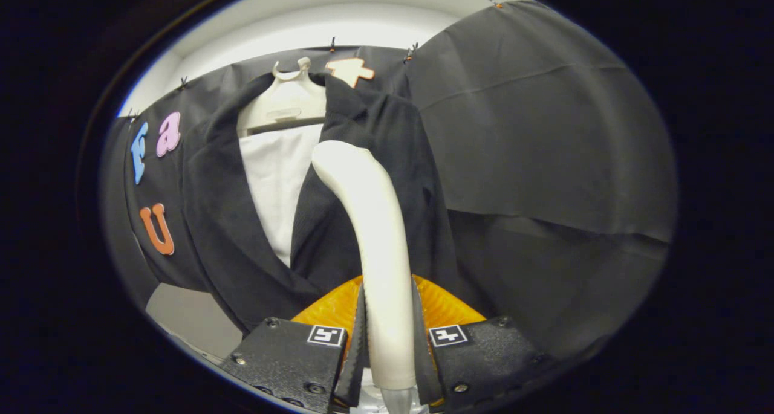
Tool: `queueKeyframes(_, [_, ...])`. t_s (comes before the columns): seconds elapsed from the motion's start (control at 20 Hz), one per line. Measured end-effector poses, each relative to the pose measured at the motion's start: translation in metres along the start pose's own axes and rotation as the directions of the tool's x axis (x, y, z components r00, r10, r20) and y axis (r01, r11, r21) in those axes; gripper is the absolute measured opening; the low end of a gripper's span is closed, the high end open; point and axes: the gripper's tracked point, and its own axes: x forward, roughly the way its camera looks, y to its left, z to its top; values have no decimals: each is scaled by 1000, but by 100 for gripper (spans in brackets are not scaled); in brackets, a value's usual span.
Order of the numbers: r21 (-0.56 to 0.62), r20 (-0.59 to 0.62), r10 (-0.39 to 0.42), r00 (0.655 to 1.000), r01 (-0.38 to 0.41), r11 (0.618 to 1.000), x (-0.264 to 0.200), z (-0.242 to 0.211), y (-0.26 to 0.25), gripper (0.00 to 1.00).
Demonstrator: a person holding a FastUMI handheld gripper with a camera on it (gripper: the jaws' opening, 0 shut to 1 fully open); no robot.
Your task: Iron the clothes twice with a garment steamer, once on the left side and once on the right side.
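A cream-white garment steamer (pixel 375 232) rises between my fingers, its curved handle clamped from both sides, so my gripper (pixel 389 335) is shut on it. Its head leans against the right front panel of a black jacket (pixel 375 160). The jacket hangs open on a white hanger (pixel 284 103), with a white inner garment (pixel 275 178) showing between its two panels. The jacket's left panel (pixel 221 220) hangs to the left of the steamer. An orange part (pixel 329 308) of the steamer sits just beyond my fingers.
Black cloth (pixel 532 136) forms the booth's wall behind and right of the jacket. A pale surface (pixel 181 314) shows below the jacket's left hem.
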Motion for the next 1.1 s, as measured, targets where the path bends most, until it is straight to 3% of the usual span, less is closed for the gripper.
queueKeyframes(1.1, [-47, -174, -19, 984, 11, 999, 7, -123, 2, 38])
